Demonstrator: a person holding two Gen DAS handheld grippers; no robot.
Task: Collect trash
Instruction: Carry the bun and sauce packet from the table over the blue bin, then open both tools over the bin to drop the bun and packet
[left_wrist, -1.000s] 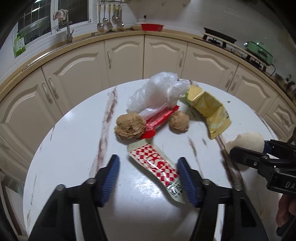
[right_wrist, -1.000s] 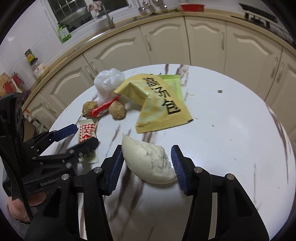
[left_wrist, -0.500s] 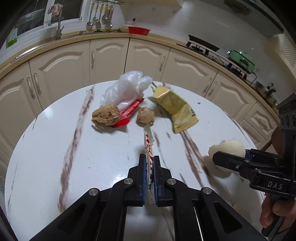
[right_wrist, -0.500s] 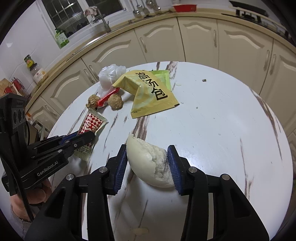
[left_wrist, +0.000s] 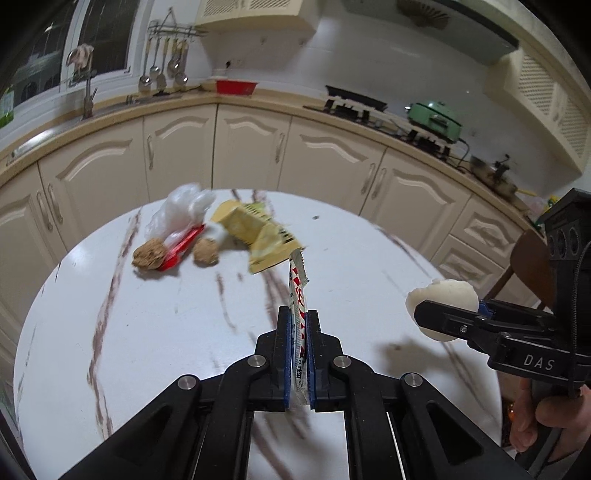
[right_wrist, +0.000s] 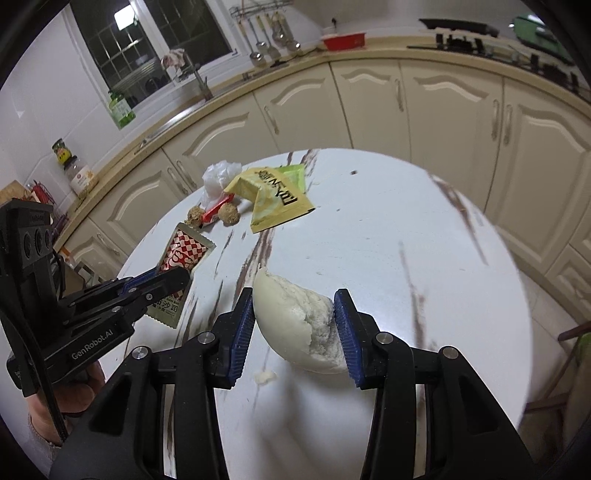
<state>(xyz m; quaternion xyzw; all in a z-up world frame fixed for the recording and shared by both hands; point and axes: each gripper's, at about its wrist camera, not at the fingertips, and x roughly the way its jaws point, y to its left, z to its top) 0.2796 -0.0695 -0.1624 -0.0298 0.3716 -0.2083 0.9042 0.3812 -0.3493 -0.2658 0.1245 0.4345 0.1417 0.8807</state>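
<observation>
- In the left wrist view, the left gripper (left_wrist: 298, 314) is seen clenched on a flat red-and-white chequered foil sachet (left_wrist: 297, 291), which is pinched edge-on between the blue pads and held clear of the round white marble-veined table (left_wrist: 147, 332)
- The sachet's free serrated end is pointed toward 12 o'clock, just short of the crumpled yellow snack packet (left_wrist: 258, 236) in this view
- In the right wrist view, the same sachet (right_wrist: 183, 254) is shown at 9 o'clock, gripped near its lower end by the left gripper (right_wrist: 173, 275), with its chequered face tilted upward
- The right gripper (right_wrist: 295, 325) is seen grasping a torn white steamed bun (right_wrist: 299, 325); both blue pads are pressed against the bun's sides, and the bun is carried above the tabletop (right_wrist: 406, 258)
- In the left wrist view, the bun (left_wrist: 443, 299) is found at 3 o'clock, sticking out past the black finger of the right gripper (left_wrist: 448, 317), over the table's right edge
- A small white crumb (right_wrist: 264, 376) is left on the table just under the right gripper's left finger
- The rest of the trash is clustered on the far side of the table toward 11 o'clock: a crumpled clear plastic bag (left_wrist: 181, 210), a red wrapper (left_wrist: 181, 247) beneath it, and two brown crumbly balls (left_wrist: 149, 254), one on each side of the red wrapper
- The yellow packet is lying just beside the right-hand ball, with a green packet (right_wrist: 293, 175) partly tucked under it
- Part of a hand (left_wrist: 546, 413) is seen at 4 o'clock below the right gripper's handle
</observation>
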